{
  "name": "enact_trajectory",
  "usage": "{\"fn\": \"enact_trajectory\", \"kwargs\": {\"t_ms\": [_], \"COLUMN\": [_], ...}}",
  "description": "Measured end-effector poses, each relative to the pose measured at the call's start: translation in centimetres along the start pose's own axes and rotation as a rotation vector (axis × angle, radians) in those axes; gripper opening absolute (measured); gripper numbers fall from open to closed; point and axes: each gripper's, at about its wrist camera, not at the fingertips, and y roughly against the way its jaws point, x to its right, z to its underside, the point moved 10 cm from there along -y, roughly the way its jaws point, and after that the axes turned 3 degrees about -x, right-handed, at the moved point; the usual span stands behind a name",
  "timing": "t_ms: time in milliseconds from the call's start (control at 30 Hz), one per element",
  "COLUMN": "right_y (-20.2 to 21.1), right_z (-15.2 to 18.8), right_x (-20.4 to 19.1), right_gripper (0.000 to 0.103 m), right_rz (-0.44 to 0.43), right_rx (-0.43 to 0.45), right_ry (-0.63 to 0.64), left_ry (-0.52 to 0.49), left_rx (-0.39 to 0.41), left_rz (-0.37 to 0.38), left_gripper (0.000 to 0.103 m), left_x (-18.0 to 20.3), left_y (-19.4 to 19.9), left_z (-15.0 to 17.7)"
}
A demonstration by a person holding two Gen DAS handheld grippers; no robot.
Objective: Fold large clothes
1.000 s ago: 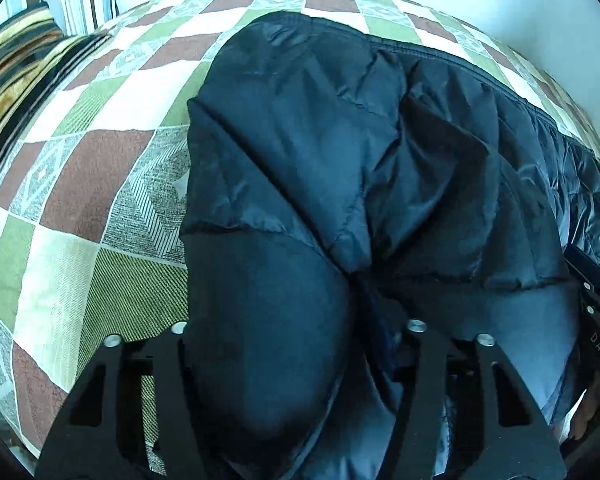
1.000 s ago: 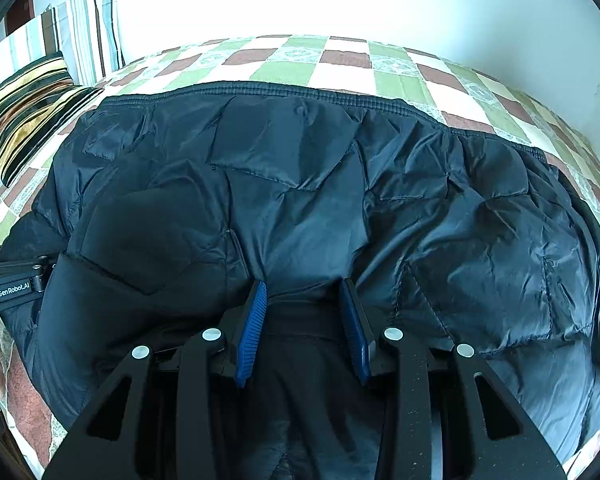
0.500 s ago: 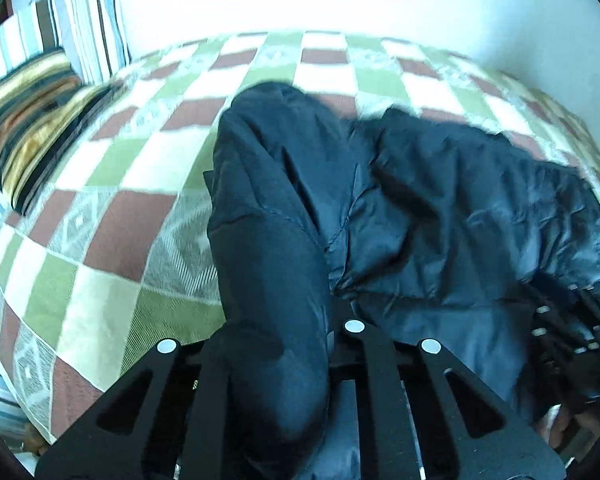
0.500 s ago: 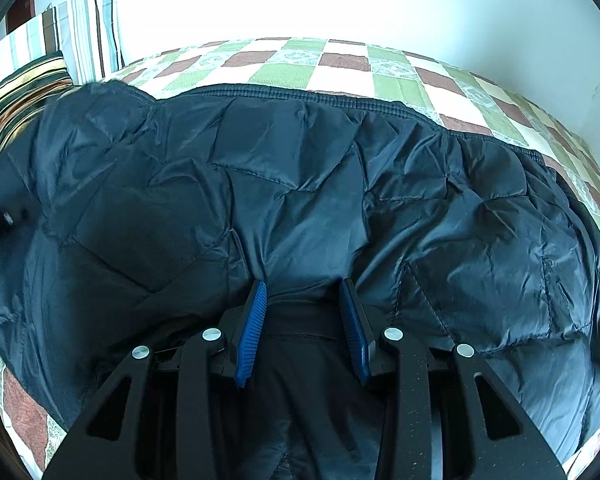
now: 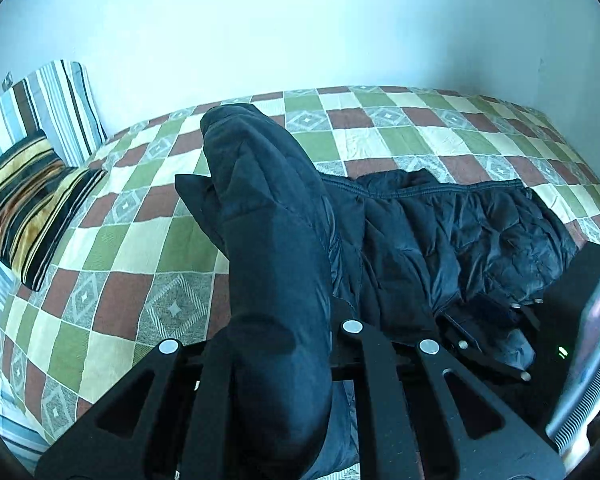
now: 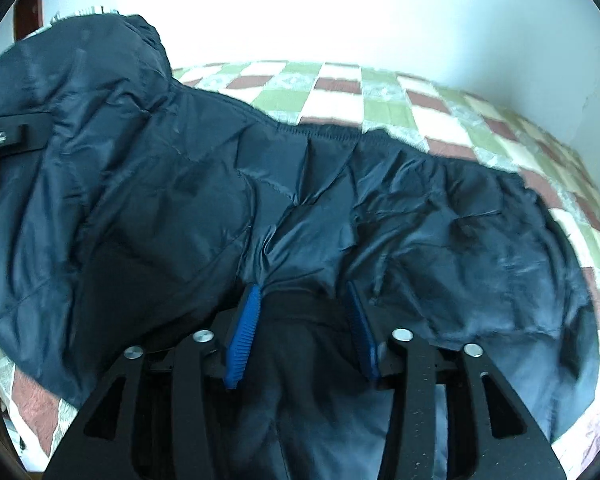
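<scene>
A dark navy puffer jacket [image 5: 460, 232] lies across the checked bedspread [image 5: 160, 240]. My left gripper [image 5: 276, 328] is shut on the jacket's left side, which stands lifted in a thick fold that drapes over the fingers and hides their tips. In the right wrist view that raised part of the jacket [image 6: 100, 152] fills the left, with the left gripper's body [image 6: 8, 136] at the edge. My right gripper [image 6: 304, 320] has its jaws opening. The jacket's near edge bunches between the blue pads [image 6: 246, 328], and creases still run from the left pad.
A gold-and-black striped pillow [image 5: 28, 208] and a blue-striped pillow [image 5: 56, 108] sit at the bed's left end. A pale wall [image 5: 300, 32] runs behind the bed. The right gripper's body [image 5: 500, 344] shows at the jacket's near right edge.
My left gripper closed on the jacket's left side and rose with it, pulling a tall fold off the bed. The right gripper's pads have spread slightly, and it has lifted a little.
</scene>
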Motion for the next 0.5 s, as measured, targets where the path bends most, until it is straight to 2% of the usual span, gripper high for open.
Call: {"fn": "enact_trajectory", "kwargs": {"t_ms": [167,500], "right_y": [3.0,5.1], "right_z": [0.9,4.4], "right_x": [2.5,8.3], "right_gripper": [0.051,0.051], "right_rz": [0.035,0.1], "right_rx": [0.053,0.029], "right_ry": [-0.001,-0.083], "left_ry": [-0.023,-0.096], "left_rx": [0.025,0.088], "left_rz": [0.002,0.021], "left_gripper": [0.011,0.011], "left_x": [1.4,7.4], "left_y": [1.4,3.5], "left_z": [-0.7,-1.8]}}
